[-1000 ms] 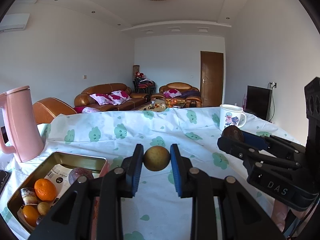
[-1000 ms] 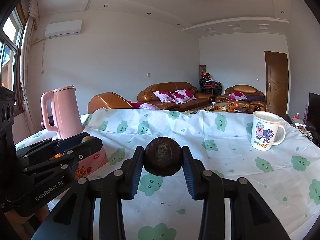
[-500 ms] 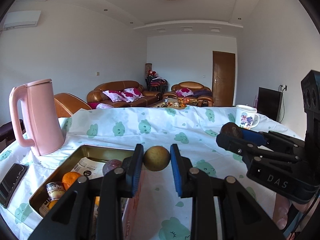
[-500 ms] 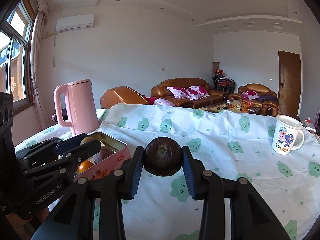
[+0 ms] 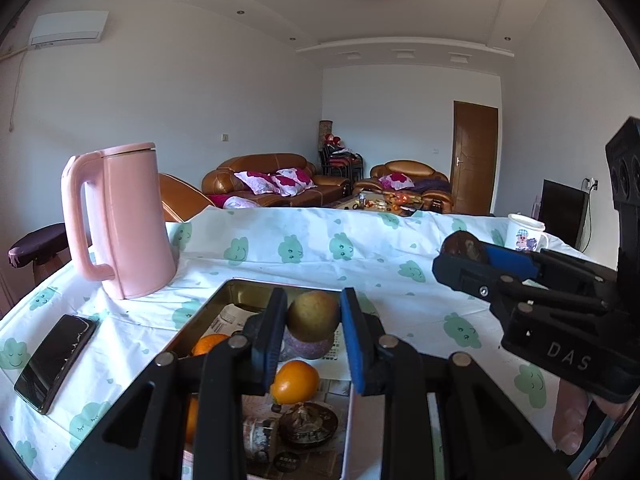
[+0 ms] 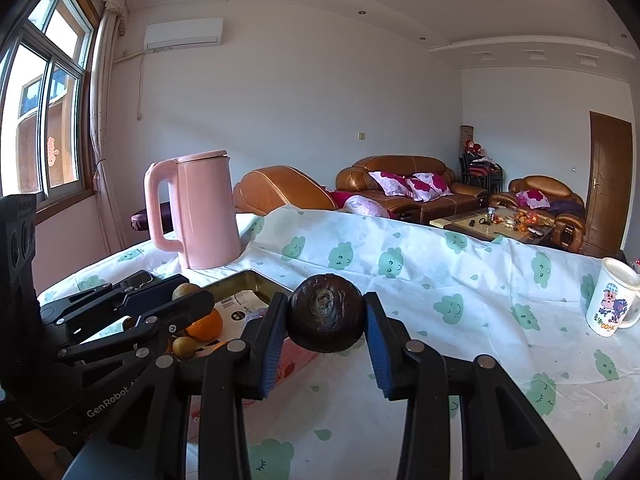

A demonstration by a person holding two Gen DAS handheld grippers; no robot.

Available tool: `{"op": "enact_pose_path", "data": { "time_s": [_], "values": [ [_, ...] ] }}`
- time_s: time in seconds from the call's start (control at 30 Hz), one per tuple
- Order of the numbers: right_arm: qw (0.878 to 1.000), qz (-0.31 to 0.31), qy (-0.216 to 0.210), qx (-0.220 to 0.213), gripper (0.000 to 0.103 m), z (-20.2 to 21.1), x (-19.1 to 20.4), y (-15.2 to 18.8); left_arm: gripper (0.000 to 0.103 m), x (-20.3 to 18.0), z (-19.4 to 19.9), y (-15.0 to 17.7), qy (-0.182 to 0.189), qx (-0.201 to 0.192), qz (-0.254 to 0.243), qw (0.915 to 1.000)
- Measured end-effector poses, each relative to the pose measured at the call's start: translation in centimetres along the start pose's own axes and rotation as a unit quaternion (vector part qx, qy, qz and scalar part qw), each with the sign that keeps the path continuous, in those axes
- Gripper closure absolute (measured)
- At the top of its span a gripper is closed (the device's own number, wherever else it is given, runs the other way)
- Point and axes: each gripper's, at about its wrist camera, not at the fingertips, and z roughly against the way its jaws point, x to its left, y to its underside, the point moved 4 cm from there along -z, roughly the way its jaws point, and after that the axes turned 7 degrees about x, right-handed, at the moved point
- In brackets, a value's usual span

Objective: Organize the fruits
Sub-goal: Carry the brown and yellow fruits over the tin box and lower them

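Left wrist view: left gripper clamped on a small brown-green round fruit, poised over the open metal tin, presumably for release among the oranges inside. At 3 o'clock, right gripper pinching a dark mangosteen-like fruit, waiting beside the tin, probably next in. Pink kettle at 10 o'clock, phone at 8 o'clock, mug far off on the tablecloth.

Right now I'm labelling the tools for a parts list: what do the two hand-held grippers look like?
Both are black plastic linkage frames with silver rivets and blue ribbed pads inside the fingers. The right hand-held gripper carries white "DAS" lettering; the left hand-held gripper reads "GenRobot". Each has a boxy black block with round holes behind it. No cables show.
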Motion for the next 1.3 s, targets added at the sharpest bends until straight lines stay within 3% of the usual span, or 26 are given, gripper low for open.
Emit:
{"op": "enact_pose_path", "data": {
  "time_s": [0.53,1.07,1.2,1.3],
  "values": [
    [0.998,0.026,-0.040,0.050,0.063,-4.6,4.7,-0.3,0.074,4.9,-0.3,1.0,-0.024,0.034,0.038,0.9984],
    [0.988,0.023,-0.067,0.137,0.063,-8.7,6.1,1.7,0.074,5.4,-0.9,1.8,-0.021,0.064,0.035,0.9971],
    [0.986,0.025,-0.073,0.150,0.062,-9.1,6.3,2.4,0.069,5.7,-0.6,1.8,-0.029,0.060,0.039,0.9970],
    [0.987,0.021,-0.064,0.145,0.051,-8.9,5.9,2.4,0.060,6.1,-0.3,1.9,-0.038,0.056,0.043,0.9967]
  ]
}}
